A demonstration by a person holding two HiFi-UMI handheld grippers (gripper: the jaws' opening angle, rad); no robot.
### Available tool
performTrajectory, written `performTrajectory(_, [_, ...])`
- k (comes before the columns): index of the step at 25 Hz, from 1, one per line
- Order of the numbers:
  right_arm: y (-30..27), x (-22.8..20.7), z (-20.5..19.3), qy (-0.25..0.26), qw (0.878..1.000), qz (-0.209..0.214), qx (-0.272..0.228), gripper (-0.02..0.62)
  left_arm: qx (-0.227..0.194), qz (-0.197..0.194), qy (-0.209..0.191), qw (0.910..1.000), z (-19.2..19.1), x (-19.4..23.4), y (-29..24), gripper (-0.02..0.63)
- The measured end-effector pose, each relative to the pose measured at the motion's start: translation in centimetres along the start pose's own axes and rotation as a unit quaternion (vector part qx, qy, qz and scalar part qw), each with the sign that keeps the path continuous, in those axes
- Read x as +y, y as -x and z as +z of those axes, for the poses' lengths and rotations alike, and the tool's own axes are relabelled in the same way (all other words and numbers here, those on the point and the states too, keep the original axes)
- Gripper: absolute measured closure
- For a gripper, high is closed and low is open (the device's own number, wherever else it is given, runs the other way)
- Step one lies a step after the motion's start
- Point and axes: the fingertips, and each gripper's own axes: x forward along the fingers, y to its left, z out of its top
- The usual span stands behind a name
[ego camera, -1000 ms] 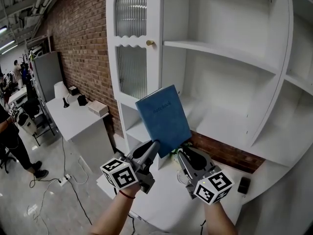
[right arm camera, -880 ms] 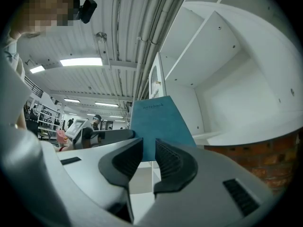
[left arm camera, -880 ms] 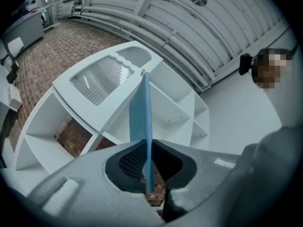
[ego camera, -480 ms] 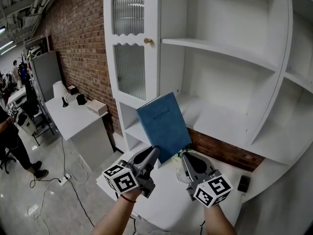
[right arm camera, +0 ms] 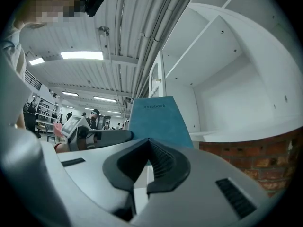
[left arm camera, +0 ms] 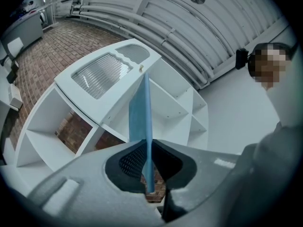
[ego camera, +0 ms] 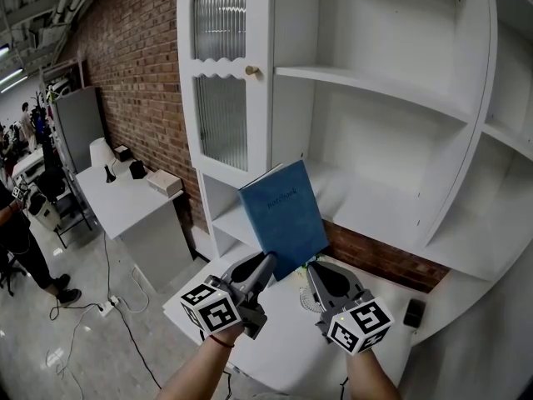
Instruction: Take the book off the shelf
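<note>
A blue book [ego camera: 283, 217] marked "notebook" stands upright in the air in front of the white shelf unit [ego camera: 375, 90], clear of its boards. My left gripper [ego camera: 265, 265] is shut on the book's lower edge. In the left gripper view the book [left arm camera: 141, 110] shows edge-on, pinched between the jaws of the left gripper [left arm camera: 147, 145]. My right gripper [ego camera: 312, 272] hangs just right of the book and does not touch it. In the right gripper view the right gripper [right arm camera: 150, 143] has its jaws together with nothing between them, and the book's cover [right arm camera: 158, 119] rises behind.
A ribbed-glass cabinet door [ego camera: 221, 73] closes the unit's left side. Below my hands lies a white tabletop [ego camera: 275, 348] with a small black object [ego camera: 414, 313] at its right. A brick wall, a white desk [ego camera: 125, 202] and floor cables are at left.
The book and both grippers have sunk a little and shifted slightly right, away from the shelf. The left gripper's hold on the book is unchanged.
</note>
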Motion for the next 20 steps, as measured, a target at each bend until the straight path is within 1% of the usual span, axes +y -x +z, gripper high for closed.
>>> performTrajectory(20, [0.7, 0.11, 0.55, -0.006, 1.0, -0.006, -0.004, 0.581, -0.005, -0.005, 0.0, 1.0, 0.34, -0.87, 0.3, 0.563])
